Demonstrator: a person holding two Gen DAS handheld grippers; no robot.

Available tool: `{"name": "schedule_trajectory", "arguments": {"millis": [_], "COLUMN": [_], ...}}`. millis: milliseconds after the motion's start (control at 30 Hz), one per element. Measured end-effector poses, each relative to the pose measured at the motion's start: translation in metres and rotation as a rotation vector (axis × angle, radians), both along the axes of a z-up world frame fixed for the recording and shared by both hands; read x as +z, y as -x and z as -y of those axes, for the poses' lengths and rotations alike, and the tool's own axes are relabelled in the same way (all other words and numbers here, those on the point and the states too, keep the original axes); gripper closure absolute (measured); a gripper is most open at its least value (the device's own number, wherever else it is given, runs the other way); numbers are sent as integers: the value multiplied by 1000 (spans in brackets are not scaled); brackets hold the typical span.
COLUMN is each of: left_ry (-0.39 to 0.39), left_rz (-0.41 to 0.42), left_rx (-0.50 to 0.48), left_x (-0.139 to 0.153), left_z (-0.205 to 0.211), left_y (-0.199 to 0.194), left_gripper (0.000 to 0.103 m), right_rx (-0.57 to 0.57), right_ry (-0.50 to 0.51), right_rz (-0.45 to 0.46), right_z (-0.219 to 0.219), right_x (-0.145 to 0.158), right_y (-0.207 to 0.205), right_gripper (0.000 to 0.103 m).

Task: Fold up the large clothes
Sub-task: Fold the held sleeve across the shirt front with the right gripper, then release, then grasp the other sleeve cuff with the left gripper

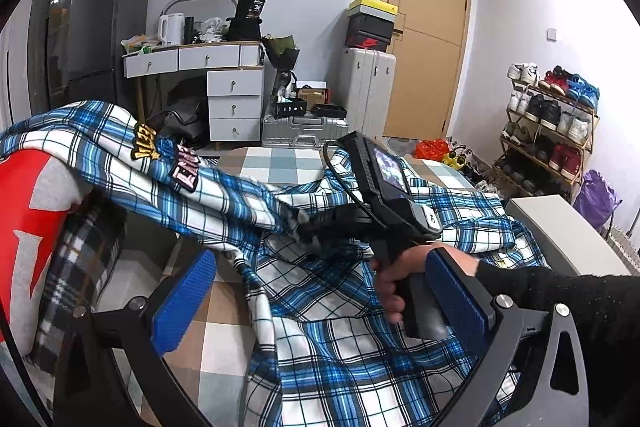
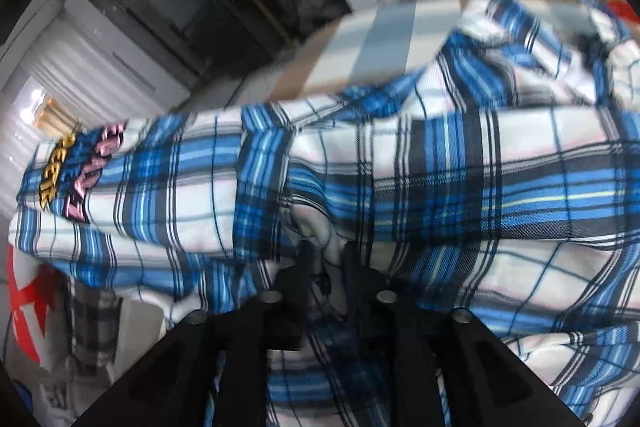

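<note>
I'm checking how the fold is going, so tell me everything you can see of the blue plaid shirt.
The blue plaid shirt is woven-looking cloth in blue, white and black checks, with yellow and pink lettered patches on one part. It lies rumpled, unfolded, on a checked bedcover. The right gripper is shut on a pinch of it and lifts that part, which drapes left over a grey and red garment. The left gripper is open above it, gripping nothing.

The lifted plaid shirt (image 1: 224,187) and the right tool (image 1: 308,227) block the left tool (image 1: 320,307).
</note>
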State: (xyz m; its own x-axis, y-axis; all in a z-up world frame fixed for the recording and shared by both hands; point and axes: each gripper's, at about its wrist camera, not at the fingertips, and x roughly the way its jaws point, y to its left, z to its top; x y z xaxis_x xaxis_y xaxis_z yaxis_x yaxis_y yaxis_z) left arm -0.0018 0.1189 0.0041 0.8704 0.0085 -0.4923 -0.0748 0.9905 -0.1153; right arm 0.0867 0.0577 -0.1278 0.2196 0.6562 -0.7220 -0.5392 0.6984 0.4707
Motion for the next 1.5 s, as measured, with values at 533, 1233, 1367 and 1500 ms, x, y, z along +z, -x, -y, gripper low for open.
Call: {"name": "schedule_trajectory", "arguments": {"millis": [533, 1233, 1367, 1500], "left_ry": [-24, -107, -98, -103], "left_rz": [-14, -95, -77, -43], "left_rx": [8, 39, 56, 76], "left_x": [-6, -20, -16, -11], "left_z": [4, 24, 23, 24], "left_y": [1, -17, -12, -7], "left_gripper": [1, 1, 1, 1], "right_rx": [-336, -469, -445, -441], "right_ry": [115, 199, 81, -82], "right_rz": [108, 241, 368, 446], "right_z": [243, 269, 271, 271], "right_x": [49, 41, 83, 100], "right_y": [-38, -43, 22, 103], "right_gripper": [7, 4, 2, 0]}}
